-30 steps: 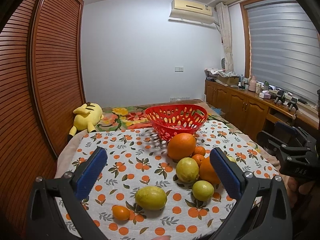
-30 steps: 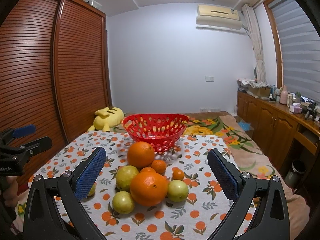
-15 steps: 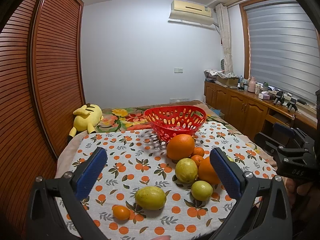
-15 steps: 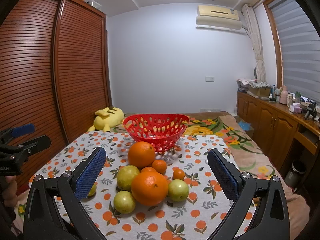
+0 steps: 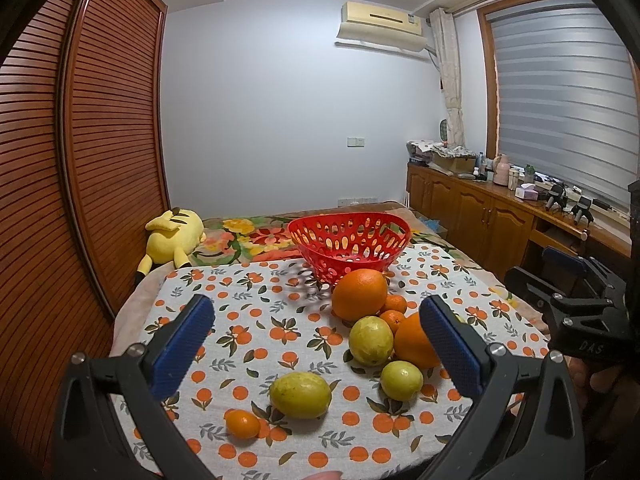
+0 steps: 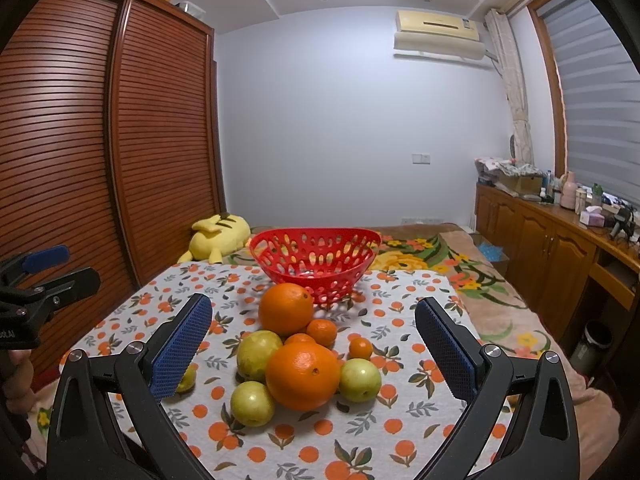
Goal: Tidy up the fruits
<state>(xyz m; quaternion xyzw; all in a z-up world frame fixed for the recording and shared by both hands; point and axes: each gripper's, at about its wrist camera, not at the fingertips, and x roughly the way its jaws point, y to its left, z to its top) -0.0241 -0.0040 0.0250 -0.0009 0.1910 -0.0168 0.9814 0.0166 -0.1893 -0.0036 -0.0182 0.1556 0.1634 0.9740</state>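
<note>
Both claws hang wide open and empty: the left gripper point(image 5: 316, 344) and the right gripper point(image 6: 314, 344) have crept slightly nearer the fruit since a second ago, so picking looks about to start. The fruit pile point(image 6: 300, 360) sits just in front of the red basket point(image 6: 316, 256), which holds nothing. Open cloth lies left of the basket; a lone lemon point(image 5: 300, 395) rests near the tablecloth's front edge.

The left gripper point(image 5: 316, 342) and the right gripper point(image 6: 314, 340) both hung level and side by side, jaws spread wide, their 2 blue-padded fingers gripping nothing.
</note>
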